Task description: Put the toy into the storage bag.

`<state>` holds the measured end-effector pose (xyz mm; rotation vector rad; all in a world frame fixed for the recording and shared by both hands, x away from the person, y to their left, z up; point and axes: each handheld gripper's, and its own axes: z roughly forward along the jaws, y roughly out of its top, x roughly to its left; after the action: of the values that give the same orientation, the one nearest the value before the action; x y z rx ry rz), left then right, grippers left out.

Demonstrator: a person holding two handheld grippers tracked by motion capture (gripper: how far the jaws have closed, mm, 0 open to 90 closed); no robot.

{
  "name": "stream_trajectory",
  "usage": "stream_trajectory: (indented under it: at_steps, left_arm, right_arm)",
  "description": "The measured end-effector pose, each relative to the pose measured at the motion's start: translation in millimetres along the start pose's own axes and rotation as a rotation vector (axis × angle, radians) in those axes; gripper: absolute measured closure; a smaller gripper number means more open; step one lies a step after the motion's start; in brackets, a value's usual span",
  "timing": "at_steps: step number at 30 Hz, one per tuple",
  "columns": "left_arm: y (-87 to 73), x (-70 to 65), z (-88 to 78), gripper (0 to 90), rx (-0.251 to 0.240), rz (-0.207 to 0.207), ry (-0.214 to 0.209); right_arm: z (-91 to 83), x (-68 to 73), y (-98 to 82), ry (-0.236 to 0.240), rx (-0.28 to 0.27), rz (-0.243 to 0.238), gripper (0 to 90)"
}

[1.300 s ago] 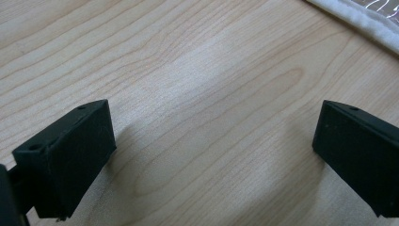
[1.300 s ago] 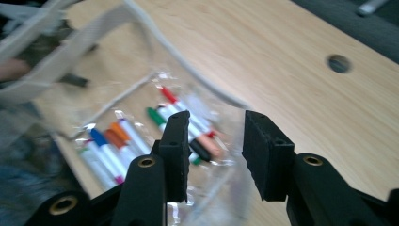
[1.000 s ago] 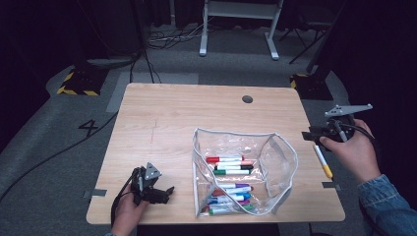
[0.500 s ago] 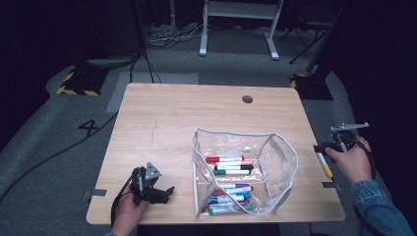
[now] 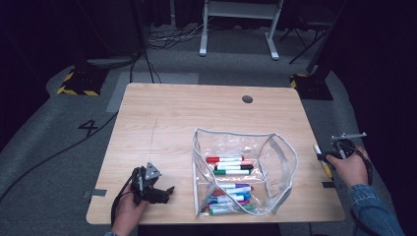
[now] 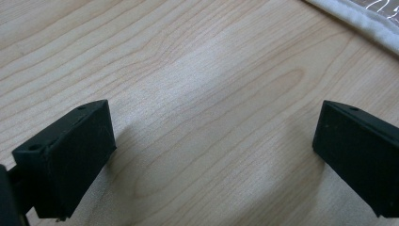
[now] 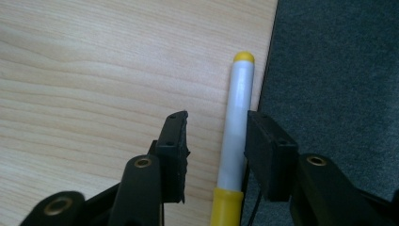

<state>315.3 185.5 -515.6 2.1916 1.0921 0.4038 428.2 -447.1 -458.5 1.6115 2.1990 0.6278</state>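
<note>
A white marker with yellow cap and end (image 7: 235,132) lies along the table's right edge (image 5: 322,161). My right gripper (image 7: 216,120) is open and low over it, one jaw on each side of the barrel; a small gap shows at the left jaw. In the high view the right gripper (image 5: 328,157) sits at that edge in a person's hand. A clear pouch with a grey rim (image 5: 231,132) stands open mid-table, holding several coloured markers (image 5: 228,160). My left gripper (image 5: 167,194) rests near the front left, open (image 6: 215,122) over bare wood.
The wooden table (image 5: 187,113) has a dark cable hole (image 5: 247,99) at the back. Grey carpet (image 7: 339,70) drops away just right of the yellow marker. The pouch's pale rim (image 6: 357,21) lies beyond the left gripper's jaws.
The right hand came down and toward the near side, bringing its gripper from above the table's right edge down around the yellow marker. The left gripper stayed put.
</note>
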Motion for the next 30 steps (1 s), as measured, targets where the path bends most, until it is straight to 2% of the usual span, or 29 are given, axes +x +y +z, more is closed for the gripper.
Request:
stream_trajectory:
  at_steps: [9,11,13,14,18,20,23,27,30]
  left_arm:
    - [0.0,0.0,0.0,0.0,0.000,0.000,0.000]
    - [0.0,-0.1,0.0,0.0,-0.001,0.000,0.000]
    - [0.0,-0.1,0.0,0.0,0.000,0.000,0.001]
    - [0.0,-0.1,0.0,0.0,0.000,0.000,0.001]
    - [0.1,0.0,-0.1,0.0,0.002,0.000,-0.001]
    - [0.0,0.0,0.0,0.0,0.000,0.000,0.000]
    - [0.0,0.0,0.0,0.0,0.000,0.000,0.000]
    - [0.0,0.0,0.0,0.0,0.000,0.000,0.000]
    - [0.0,0.0,0.0,0.0,0.000,0.000,0.001]
  right_arm:
    - [11.2,-1.8,-7.0,0.006,0.026,0.016,62.4]
    - [13.7,-0.9,-8.5,0.010,0.031,0.007,63.8]
    - [15.8,1.3,-9.0,0.016,0.041,0.003,68.4]
    - [17.5,2.9,-9.4,0.020,0.057,0.002,73.6]
    - [17.3,7.4,-6.9,0.006,0.075,0.001,76.9]
    - [16.6,9.1,-5.2,-0.007,0.086,-0.023,77.0]
    - [10.4,11.1,-2.5,-0.011,0.069,-0.034,77.0]
    - [-8.2,18.0,6.1,0.010,0.023,-0.047,77.1]
    - [-26.6,25.0,16.4,0.030,-0.007,-0.076,77.1]
